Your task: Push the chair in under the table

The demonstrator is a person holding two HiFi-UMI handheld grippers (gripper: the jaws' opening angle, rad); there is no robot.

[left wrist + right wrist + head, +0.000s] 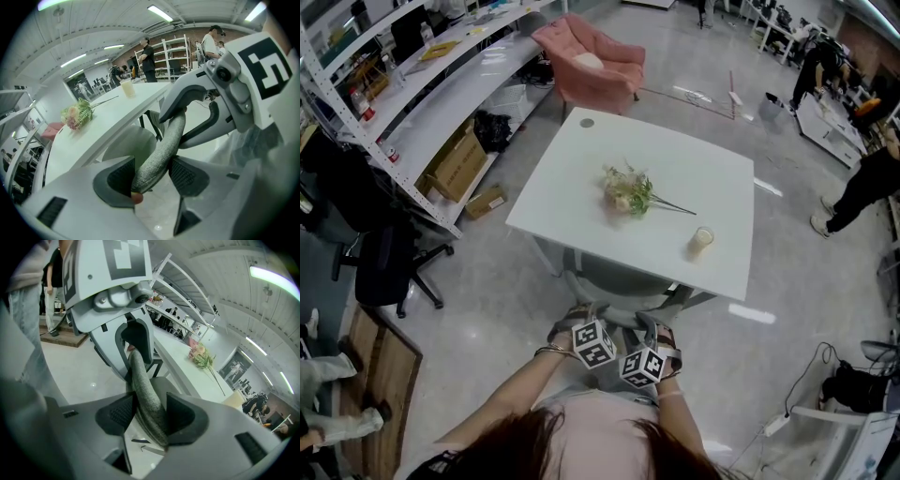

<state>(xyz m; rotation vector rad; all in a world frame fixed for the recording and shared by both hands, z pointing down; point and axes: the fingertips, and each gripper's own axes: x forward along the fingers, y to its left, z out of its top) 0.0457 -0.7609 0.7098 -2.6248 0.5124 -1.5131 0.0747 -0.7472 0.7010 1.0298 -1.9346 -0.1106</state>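
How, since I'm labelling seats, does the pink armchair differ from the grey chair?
The pink armchair stands beyond the table's far corner; the grey chair sits partly under its near edge. Nothing touches the armchair; the left gripper and right gripper clamp the grey chair's back. Both stand upright.

Left gripper clamped, right gripper clamped, adjacent

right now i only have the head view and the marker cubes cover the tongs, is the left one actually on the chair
observer: yes, the left gripper has its tongs shut on the grey fabric rim of the chair back
operator: and the right
observer: the right gripper is shut on that same rim
operator: will the seat clear the table
observer: likely, the seat sits lower than the table edge
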